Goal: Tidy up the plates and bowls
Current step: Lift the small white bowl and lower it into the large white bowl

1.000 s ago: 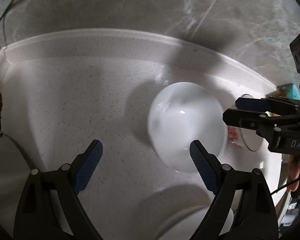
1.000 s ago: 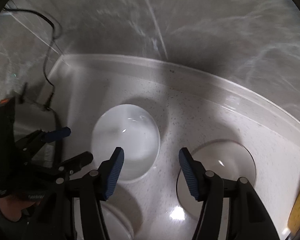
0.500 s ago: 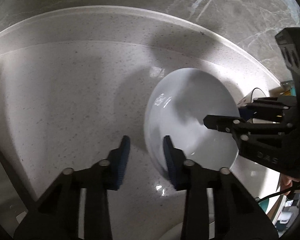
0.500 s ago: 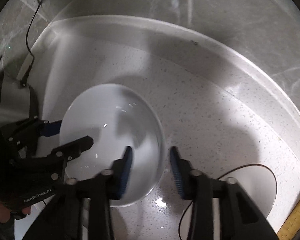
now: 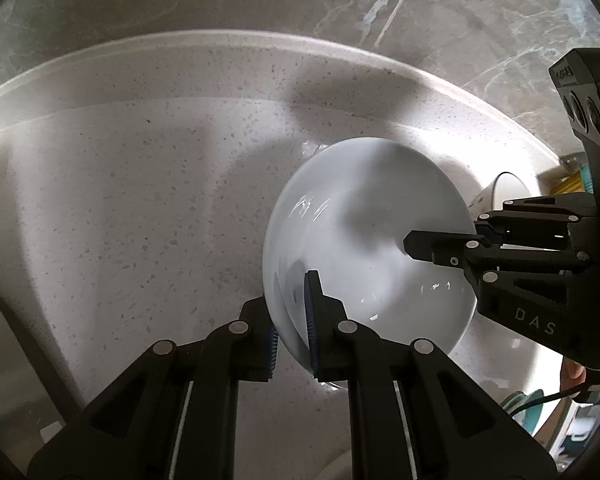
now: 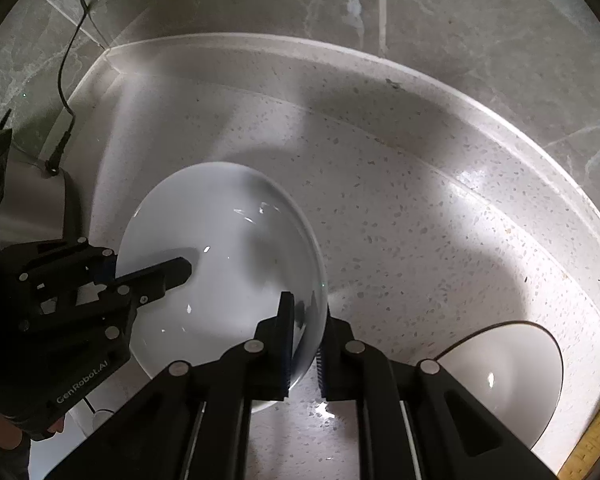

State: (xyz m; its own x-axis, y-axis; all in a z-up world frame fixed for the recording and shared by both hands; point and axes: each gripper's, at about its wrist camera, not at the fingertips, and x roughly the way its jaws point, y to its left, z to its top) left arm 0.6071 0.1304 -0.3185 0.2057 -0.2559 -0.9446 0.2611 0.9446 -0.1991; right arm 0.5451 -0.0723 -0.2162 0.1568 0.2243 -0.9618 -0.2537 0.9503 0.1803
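Left wrist view, grip: left claw (image 5: 292,320) is pinching the near rim of the white bowl (image 5: 364,248), one finger inside, one outside.
Left wrist view, partner: right claw (image 5: 444,242) clamps the opposite rim.
Right wrist view, grip: right claw (image 6: 304,340) is pinching the bowl (image 6: 220,264) rim; left claw (image 6: 140,276) clamps the far side.
Right wrist view, bench (image 6: 400,208): a plate (image 6: 508,376) lies right of the claw.
Progress: early judging by this; bowl gripped, not visibly lifted or stacked.
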